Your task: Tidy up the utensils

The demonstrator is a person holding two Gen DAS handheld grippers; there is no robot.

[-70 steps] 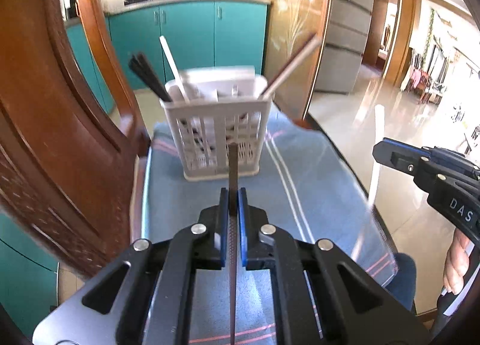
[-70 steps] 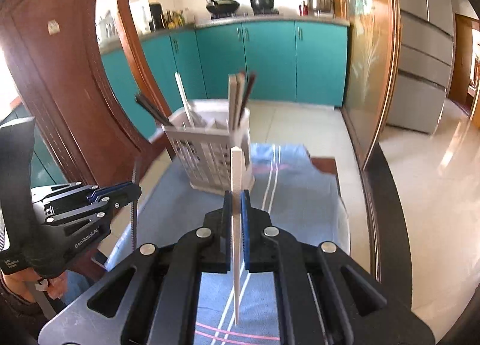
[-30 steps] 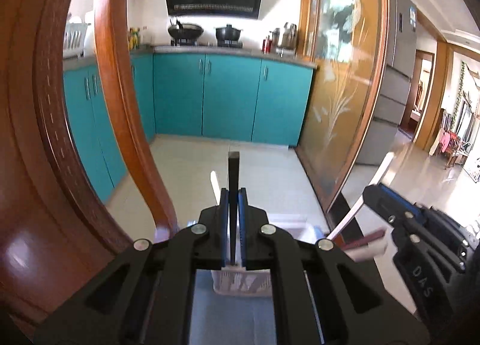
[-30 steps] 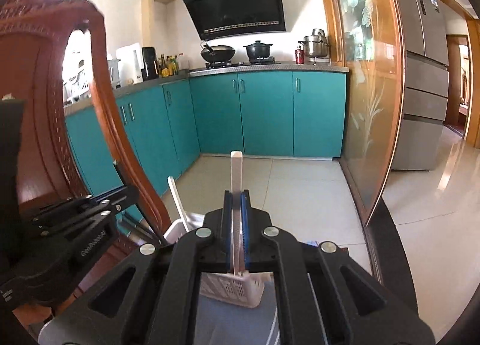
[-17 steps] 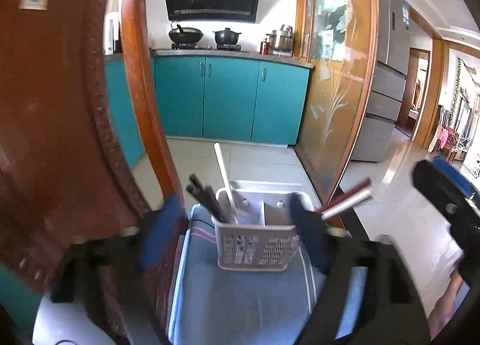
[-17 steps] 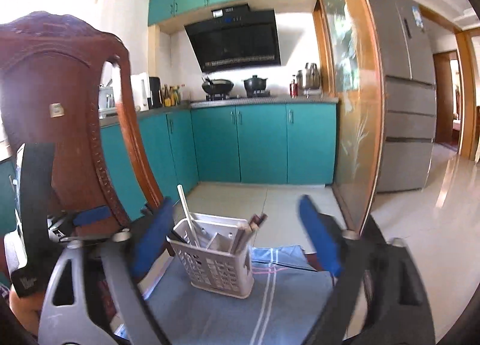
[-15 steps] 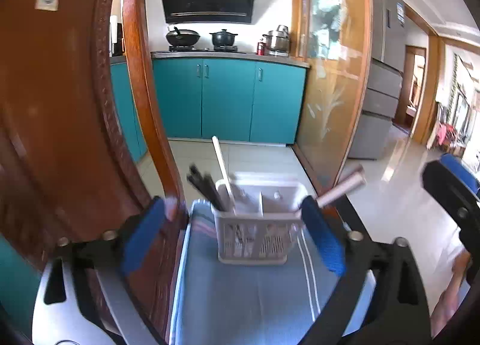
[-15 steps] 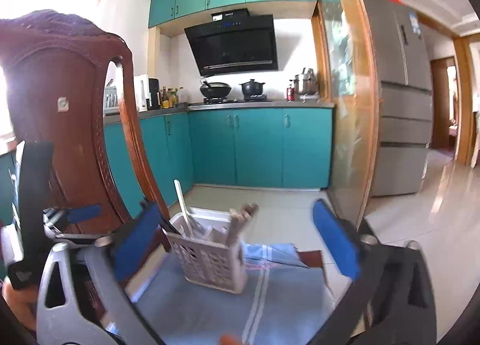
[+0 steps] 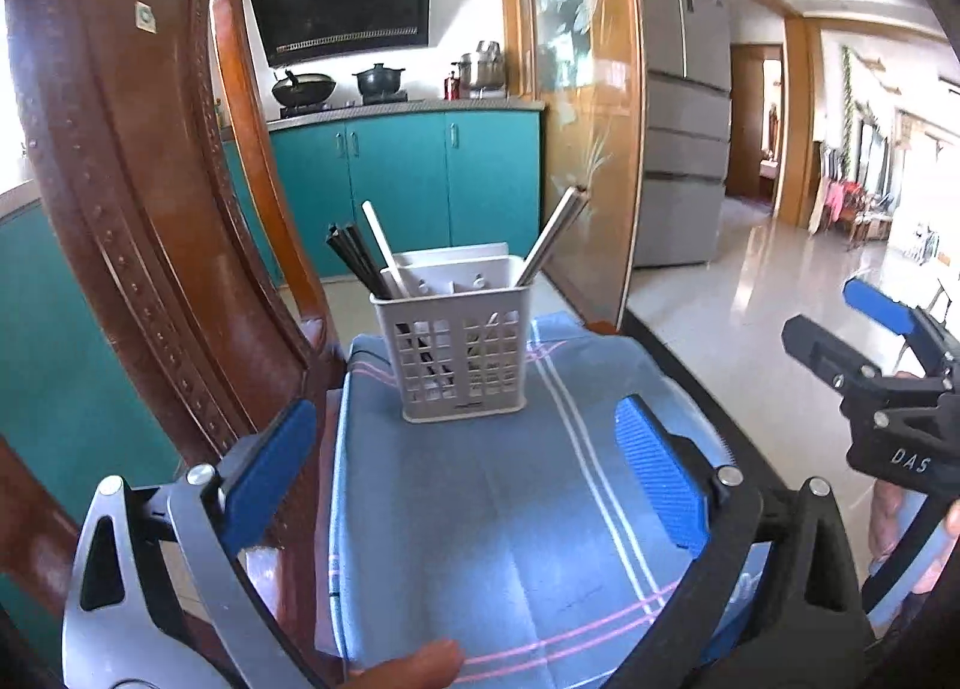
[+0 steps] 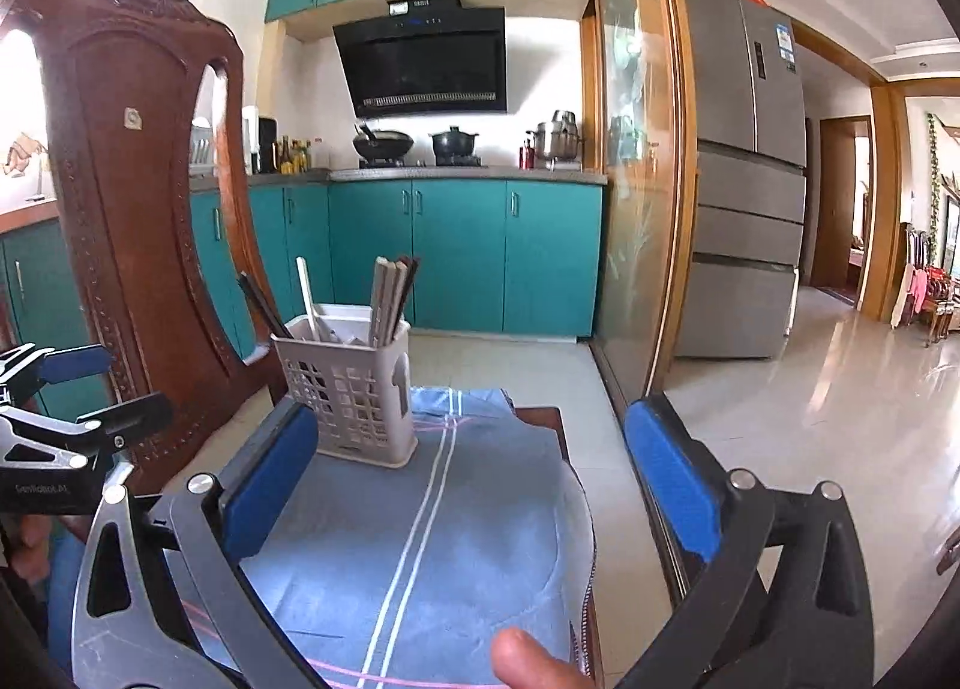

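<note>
A white lattice utensil caddy (image 9: 457, 347) stands on a blue striped cloth (image 9: 492, 521); it also shows in the right wrist view (image 10: 354, 389). Dark chopsticks (image 9: 357, 263) and a white utensil (image 9: 384, 251) lean out of its left side. Pale and reddish chopsticks (image 9: 555, 236) lean out of its right side. My left gripper (image 9: 465, 473) is open and empty, short of the caddy. My right gripper (image 10: 468, 485) is open and empty, back and to the right of the caddy. Each gripper shows at the edge of the other's view.
A carved wooden chair back (image 9: 138, 209) rises close on the left, also in the right wrist view (image 10: 132, 197). The cloth covers a small dark table whose edge (image 9: 678, 371) drops off at the right. Teal cabinets (image 10: 456, 251) stand behind.
Both grippers carried a chopstick up over the caddy, opened and let go. The chopsticks now stand in the caddy. Both grippers have drawn back, open and empty.
</note>
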